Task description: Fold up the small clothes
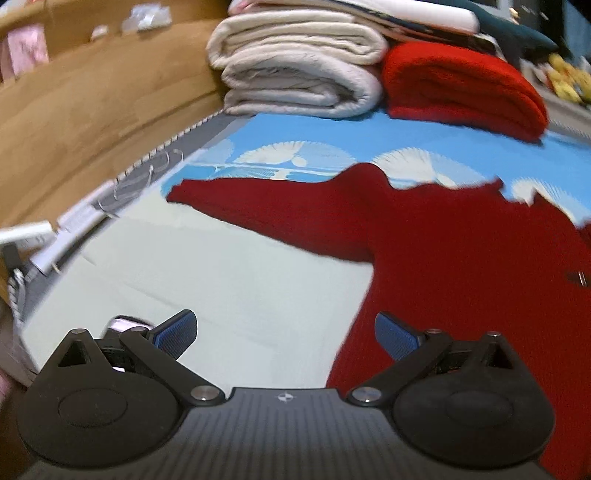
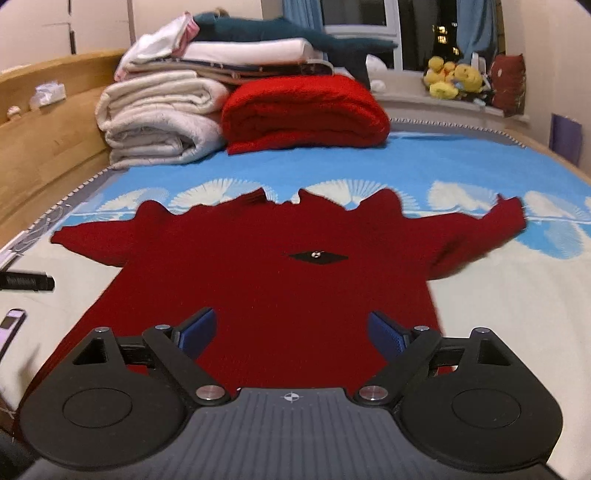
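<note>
Two grippers are seen, one per view, each with two blue pads spread wide and nothing held between them. On the left, the left gripper point(image 1: 286, 334) is poised over the pale sheet point(image 1: 207, 266), its right pad over the edge of one dark red sweater point(image 1: 461, 258). On the right, the right gripper point(image 2: 291, 332) is poised over the sweater's point(image 2: 277, 291) lower body; contact with the cloth cannot be judged. One sweater is laid flat on the bed, both sleeves spread out to the sides, a single black diamond patch point(image 2: 318, 257) on its chest. One phone point(image 2: 11, 325) and one black cylinder point(image 2: 26, 282) are seen beside its left hem. Beyond it, a blue blanket point(image 2: 424, 166) with white fans is spread. At the far end, one red folded blanket point(image 2: 306, 112) is set just beside one stack of pale bedding point(image 2: 162, 118), with a teal garment point(image 2: 280, 33) on top. Several yellow plush toys point(image 2: 452, 81) are lined on the windowsill.
</note>
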